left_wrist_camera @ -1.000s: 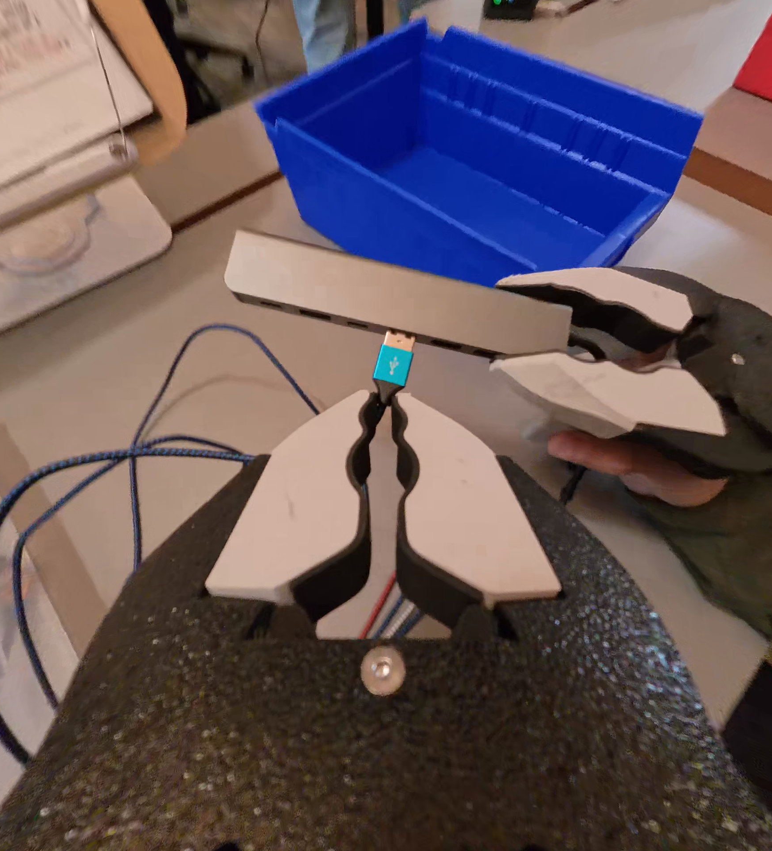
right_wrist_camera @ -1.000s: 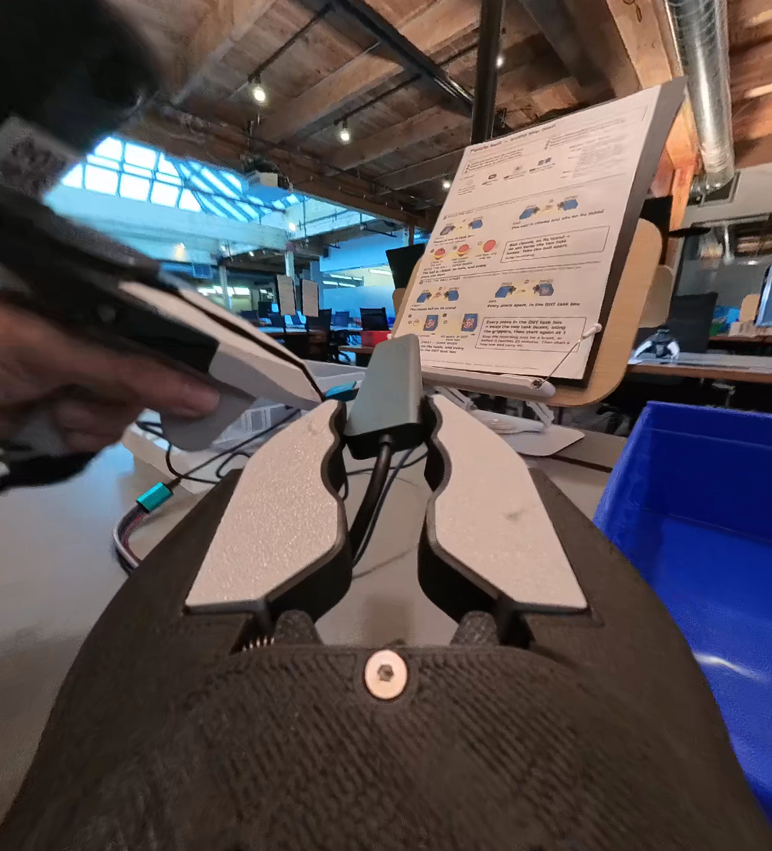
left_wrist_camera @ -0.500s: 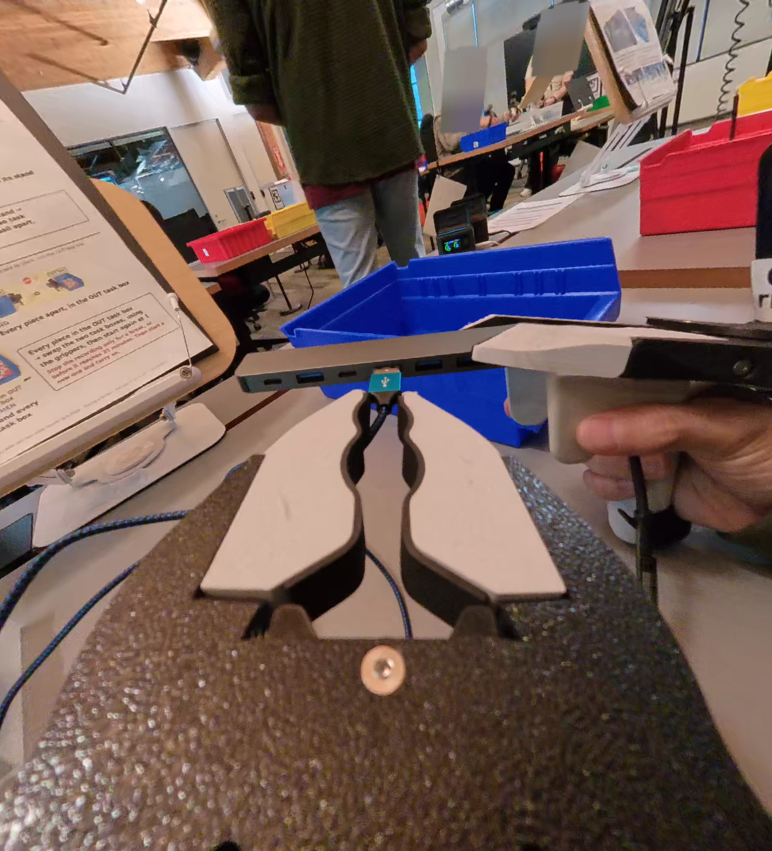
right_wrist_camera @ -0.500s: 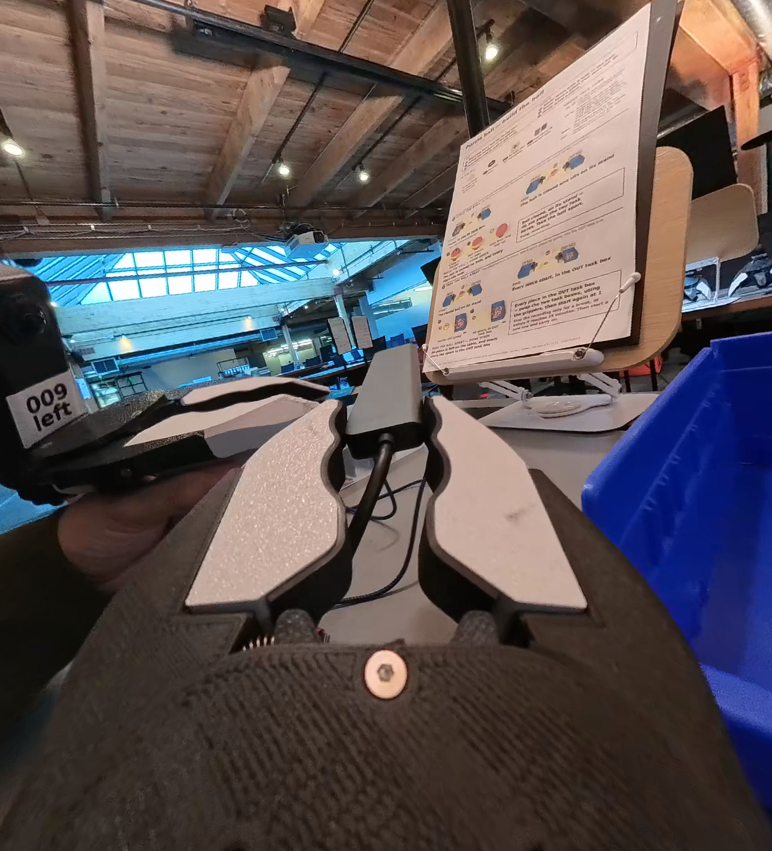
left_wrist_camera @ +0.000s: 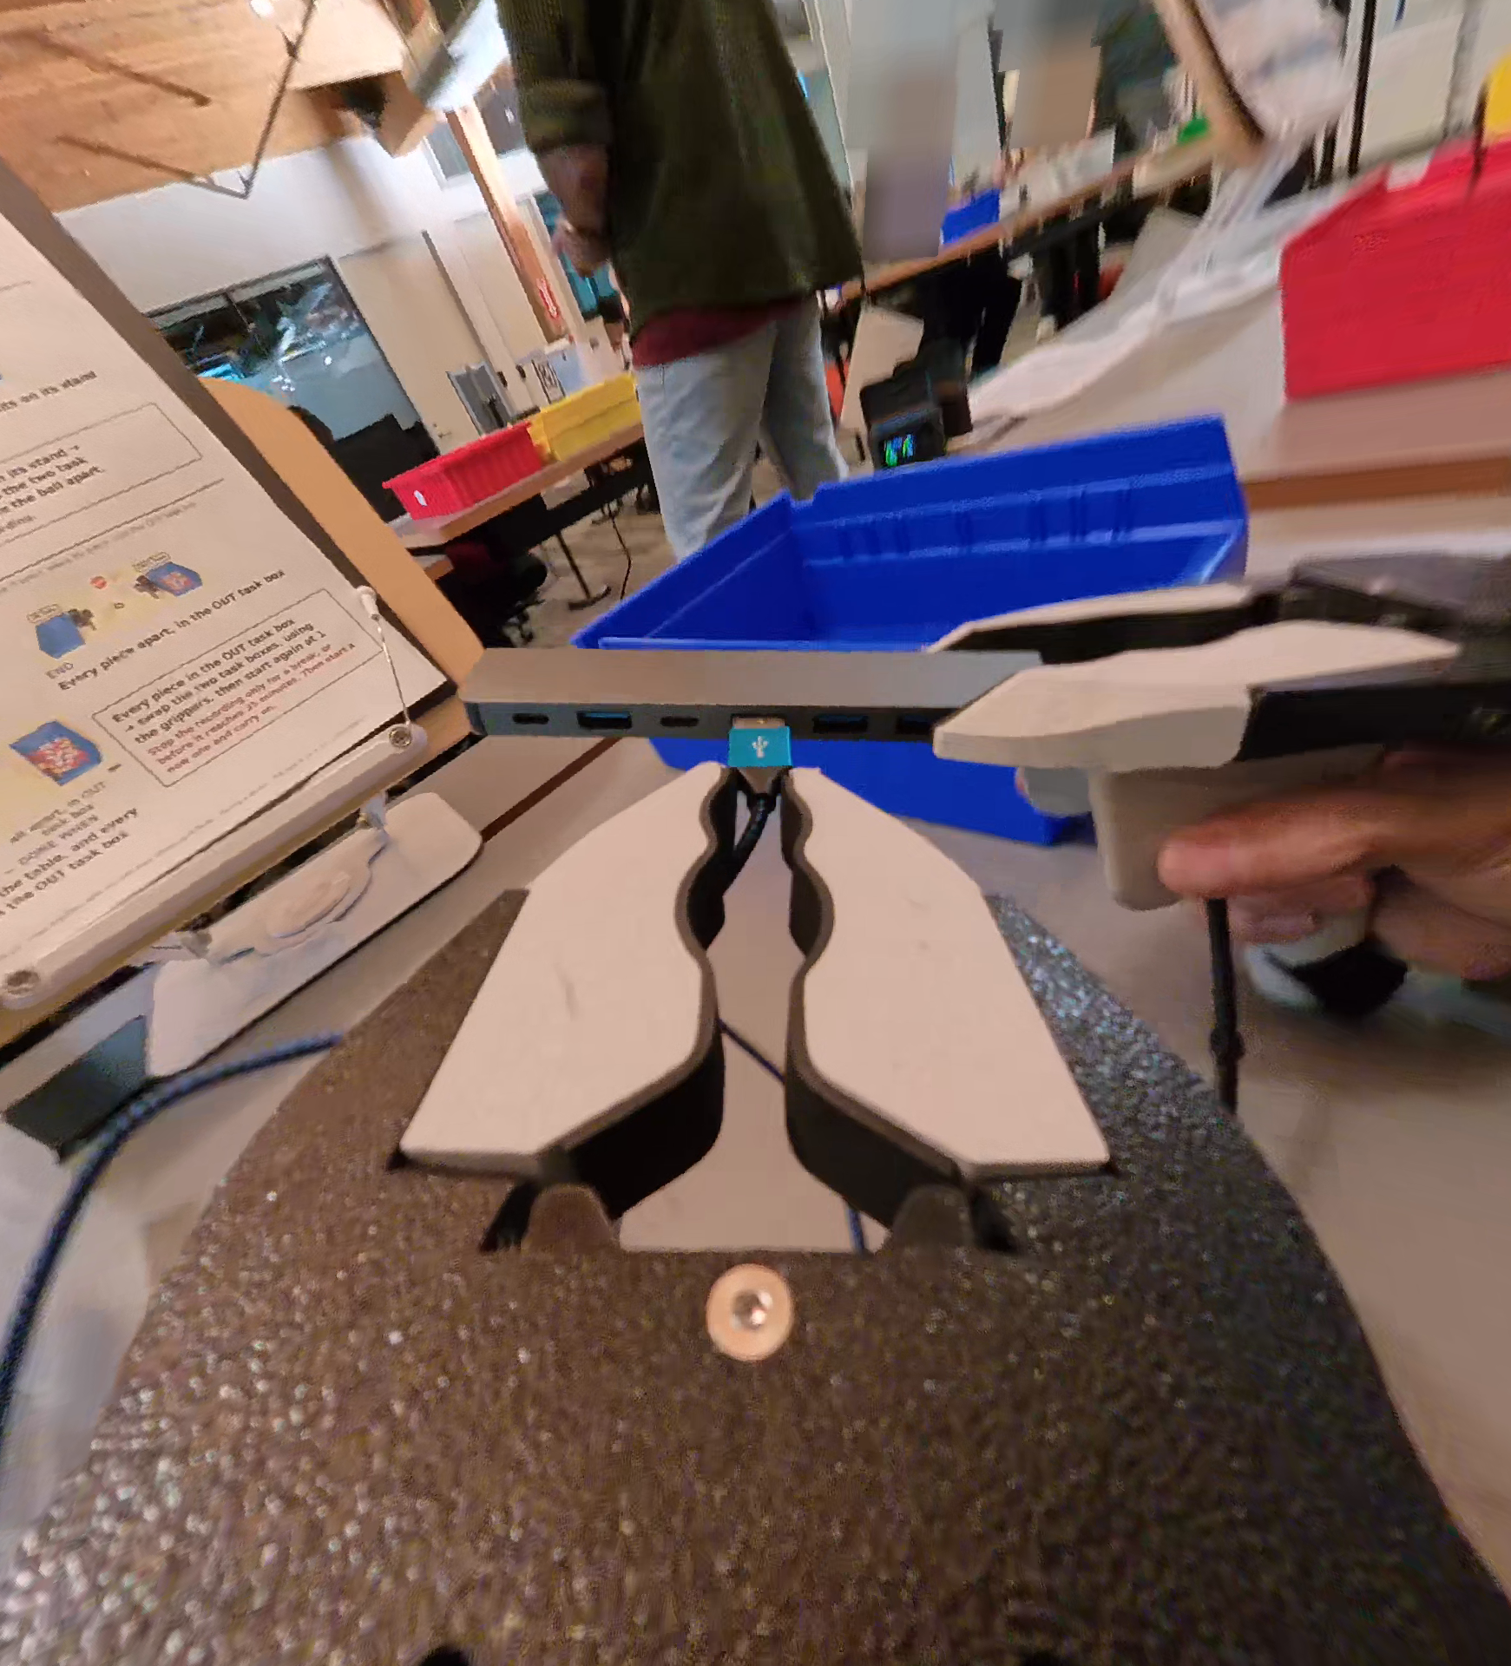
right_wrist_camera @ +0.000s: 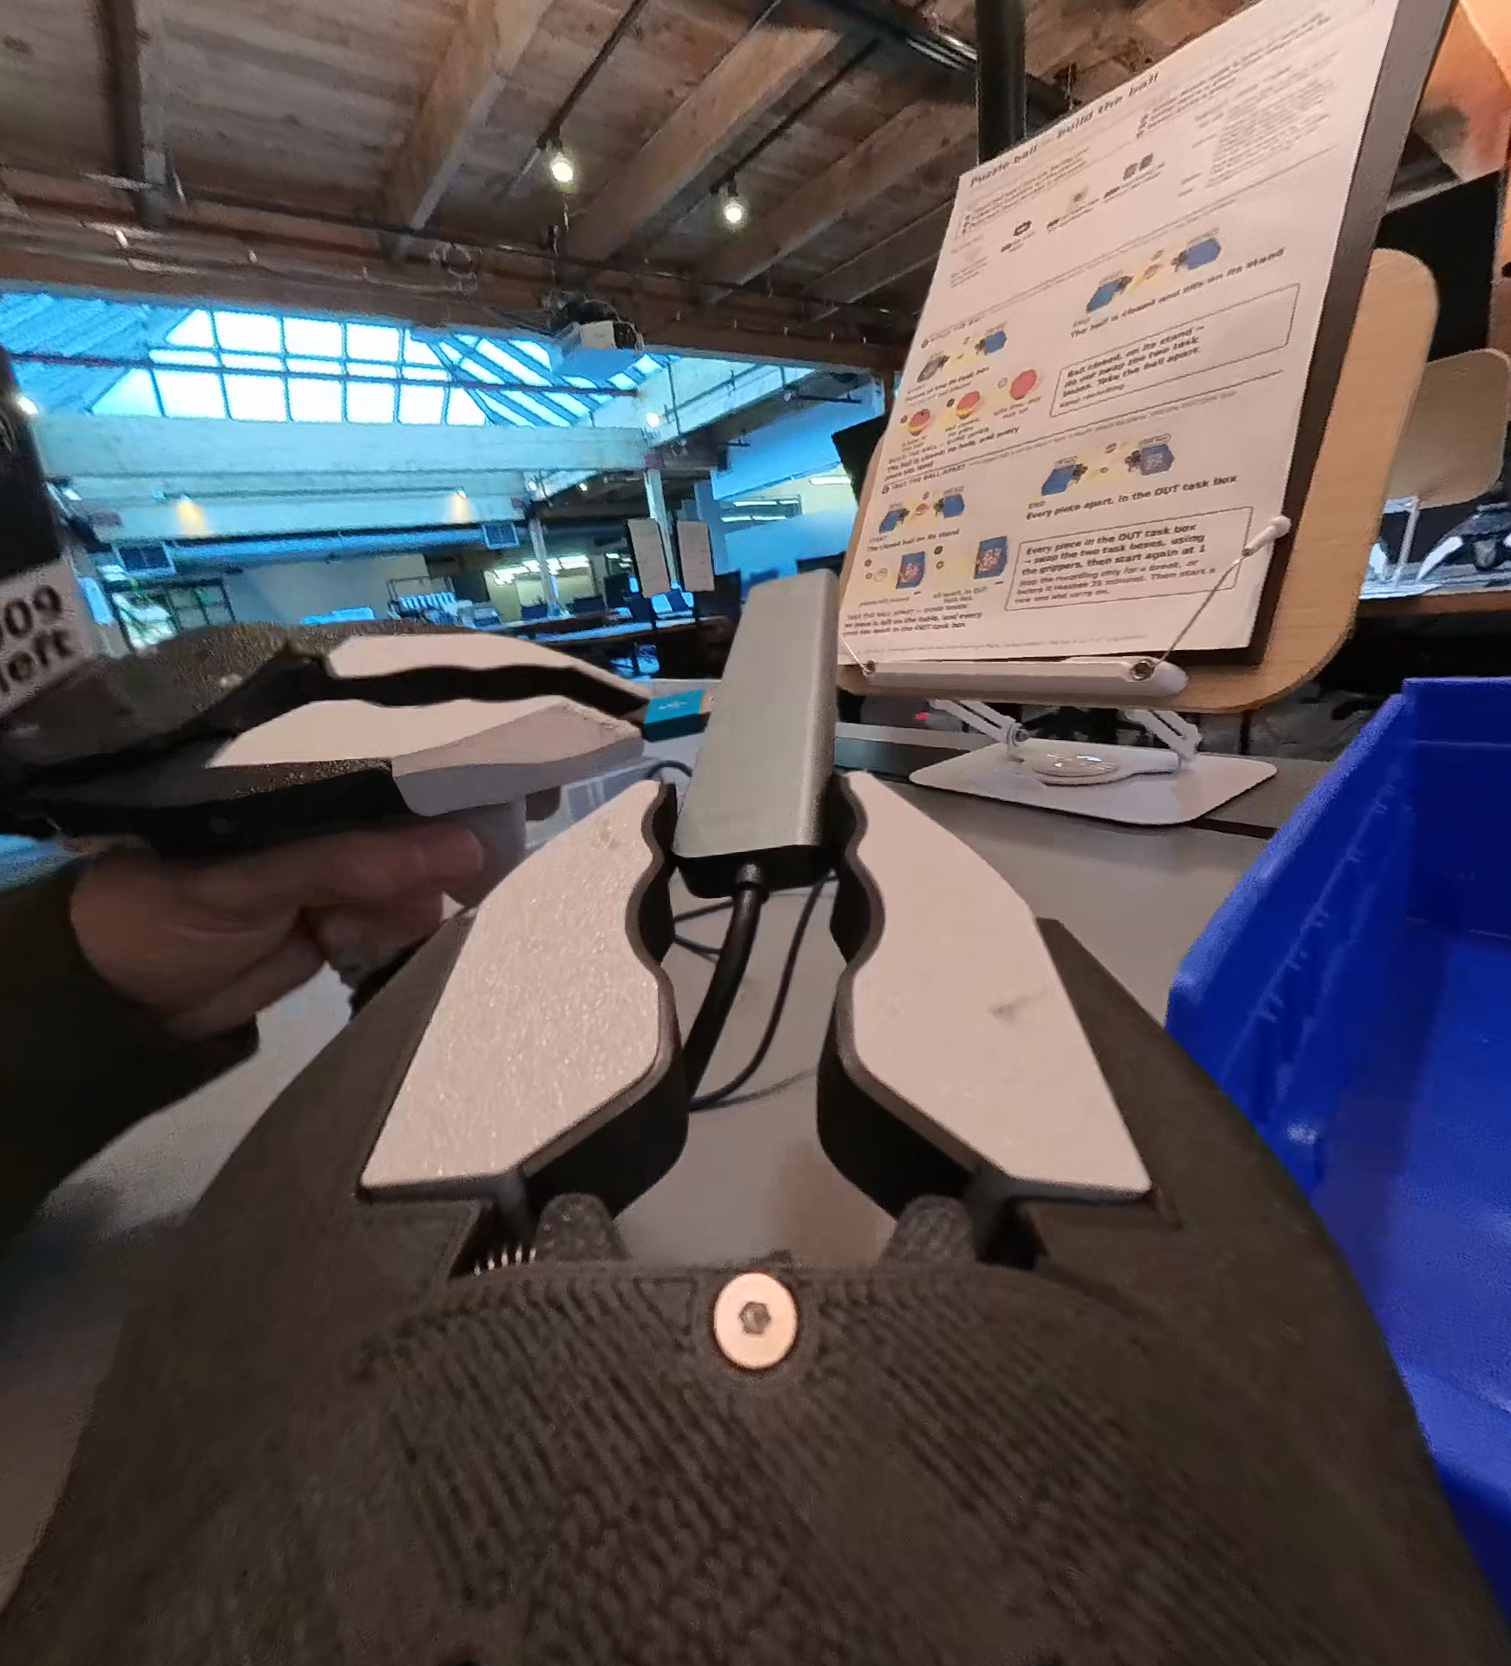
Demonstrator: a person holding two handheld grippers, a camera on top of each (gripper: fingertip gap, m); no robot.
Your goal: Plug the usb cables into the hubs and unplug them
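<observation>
A grey USB hub (left_wrist_camera: 733, 690) is held level above the table. My right gripper (right_wrist_camera: 751, 811) is shut on its cable end (right_wrist_camera: 769, 721); it enters the left wrist view from the right (left_wrist_camera: 1094, 694). My left gripper (left_wrist_camera: 756, 798) is shut on the USB cable just behind its teal plug (left_wrist_camera: 759, 746). The plug's metal tip sits in a port on the hub's near side, with a sliver of metal showing. In the right wrist view the left gripper (right_wrist_camera: 634, 717) comes in from the left, the teal plug (right_wrist_camera: 675, 717) at its tips.
A blue bin (left_wrist_camera: 959, 559) stands just behind the hub, at the right in the right wrist view (right_wrist_camera: 1410, 992). An instruction sheet on a stand (left_wrist_camera: 102, 586) is at the left. The blue braided cable (left_wrist_camera: 57, 1217) trails left. A person (left_wrist_camera: 706, 180) stands beyond the table. My hands' fingertips stand some 5 cm from each other.
Both grippers have tilted from looking down at the table to level. The plug, which touched the port a second ago, sits in it. Both grips are unchanged.
</observation>
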